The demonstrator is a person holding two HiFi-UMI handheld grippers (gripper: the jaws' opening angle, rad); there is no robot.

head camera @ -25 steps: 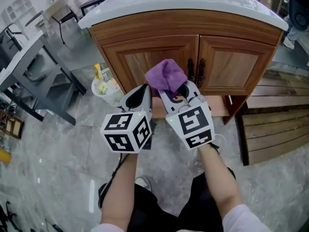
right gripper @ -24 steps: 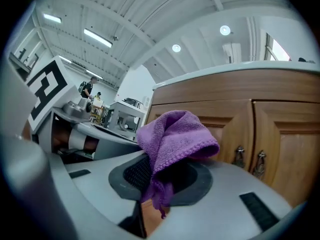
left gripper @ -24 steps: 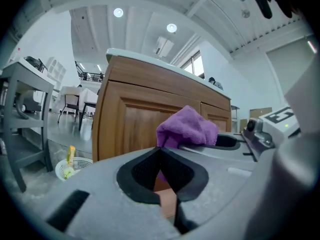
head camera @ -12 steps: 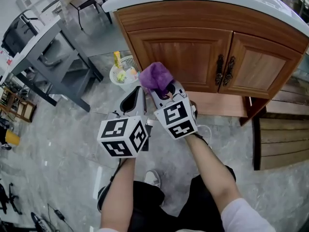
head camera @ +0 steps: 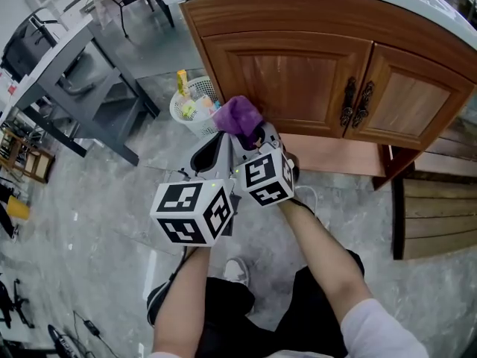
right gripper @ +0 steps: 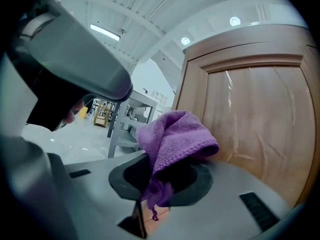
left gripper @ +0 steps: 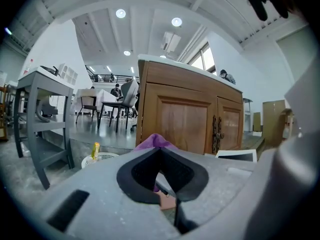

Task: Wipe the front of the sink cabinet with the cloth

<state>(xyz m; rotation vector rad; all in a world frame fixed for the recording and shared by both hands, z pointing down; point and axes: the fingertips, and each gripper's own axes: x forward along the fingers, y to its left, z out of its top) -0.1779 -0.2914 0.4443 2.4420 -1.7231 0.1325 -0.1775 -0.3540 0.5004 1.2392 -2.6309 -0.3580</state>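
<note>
Grey floor (head camera: 89, 200), wooden sink cabinet (head camera: 313, 13) front.
Right tool (head camera: 250, 136) clamped on purple cloth (head camera: 237, 114), close by left door (head camera: 287, 84) lower edge; left tool (head camera: 215, 146) jaws together, empty, just beside.

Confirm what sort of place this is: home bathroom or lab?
Probably a lab or workshop hall, not a home: the sink cabinet stands on an open grey floor beside a grey metal workbench, under a high beamed ceiling with spotlights.

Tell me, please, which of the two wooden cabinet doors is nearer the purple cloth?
The left-hand wooden door: the purple cloth in the right gripper sits by its lower left corner, far from the other door.
</note>
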